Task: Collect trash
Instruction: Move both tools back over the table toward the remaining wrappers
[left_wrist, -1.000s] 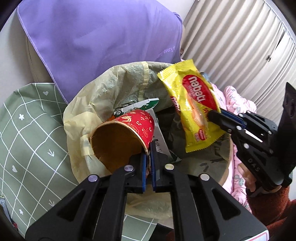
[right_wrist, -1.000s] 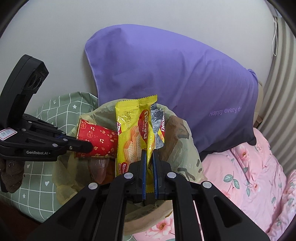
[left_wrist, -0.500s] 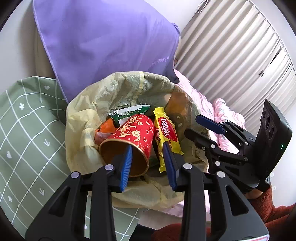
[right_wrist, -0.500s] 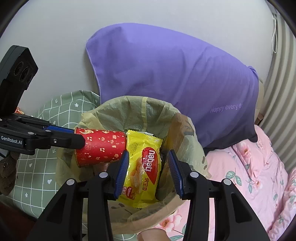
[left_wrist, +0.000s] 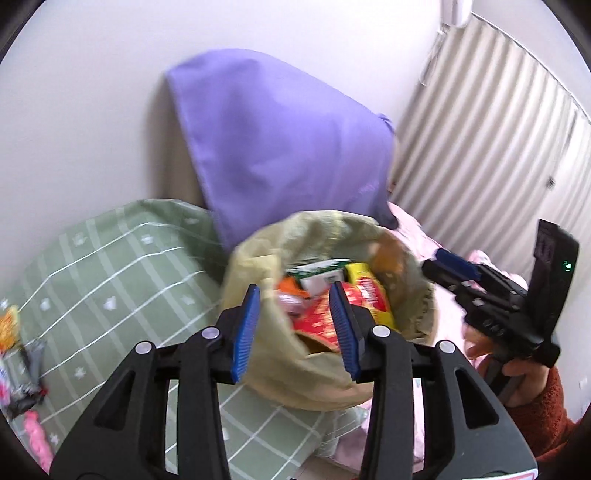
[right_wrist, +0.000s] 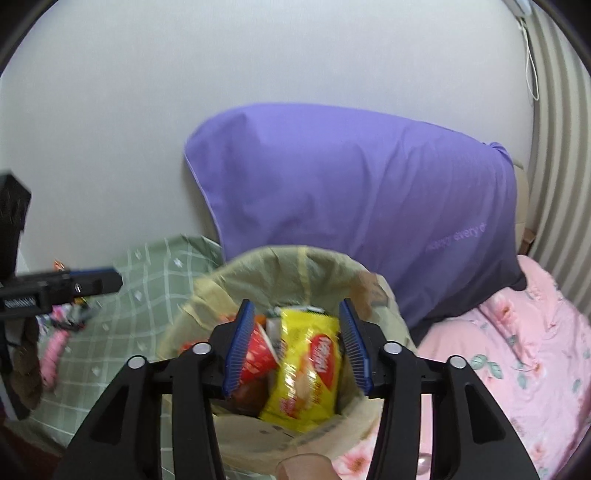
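We see a plain white wall (right_wrist: 258, 92) behind a large purple pillow (right_wrist: 351, 206) propped upright against it. A green checked blanket (left_wrist: 110, 266) lies to its left, pink floral bedding (right_wrist: 517, 350) to its right, beside pale ribbed vertical blinds (left_wrist: 498, 129).

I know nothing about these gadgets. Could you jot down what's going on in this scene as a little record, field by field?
Setting: bed with a green checked blanket, pink floral quilt and purple pillow
Bin: trash bag, open-topped
In the bag: yellow wafer packet, red paper cup, other wrappers
Left gripper: open, empty, above the bag
Right gripper: open, empty, above the bag
Left to collect: loose litter on the blanket
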